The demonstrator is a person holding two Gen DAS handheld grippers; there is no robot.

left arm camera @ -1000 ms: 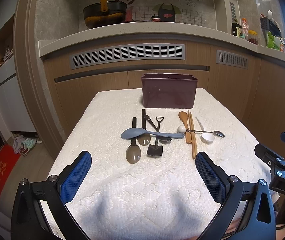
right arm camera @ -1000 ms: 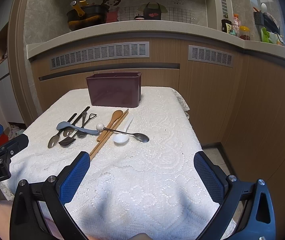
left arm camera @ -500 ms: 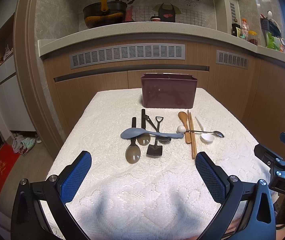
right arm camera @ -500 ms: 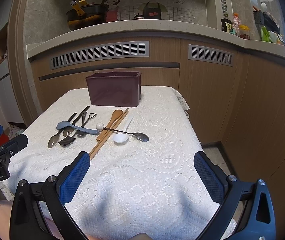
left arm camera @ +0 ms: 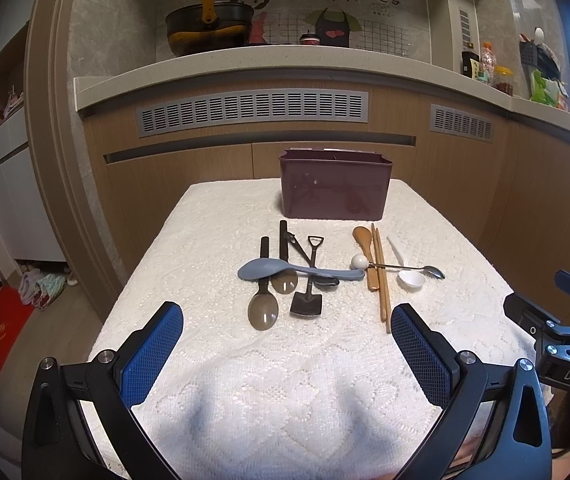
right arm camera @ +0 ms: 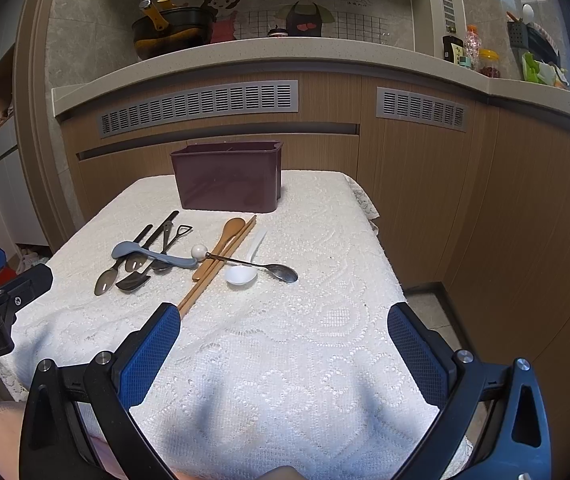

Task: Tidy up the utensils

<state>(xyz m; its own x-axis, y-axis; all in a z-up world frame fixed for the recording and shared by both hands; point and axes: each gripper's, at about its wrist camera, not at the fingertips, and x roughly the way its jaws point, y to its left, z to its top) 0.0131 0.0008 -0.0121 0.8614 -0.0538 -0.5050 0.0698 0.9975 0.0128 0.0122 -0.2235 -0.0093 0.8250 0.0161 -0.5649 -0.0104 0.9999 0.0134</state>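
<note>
Your table (left arm camera: 213, 216), under white lace cloth (left arm camera: 285, 380), carries a maroon bin (left arm camera: 335, 190) at frame centre; utensils (left arm camera: 285, 276) lie below it.

A home kitchen: stone counter (left arm camera: 245, 64) carrying a pot (left arm camera: 209, 30), wood cabinets (right arm camera: 417, 200), cartoon-cook wall tiles (left arm camera: 329, 12)

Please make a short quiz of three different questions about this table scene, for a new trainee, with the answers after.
1. True or false: the blue-grey spoon lies across several dark utensils.
2. Multiple choice: where does the maroon container stand? A) near edge of the table B) far end, behind the utensils C) on the counter
3. Fill in: the left gripper and right gripper are both ____ and hold nothing.

Key: 1 true; 2 B; 3 open.
</note>
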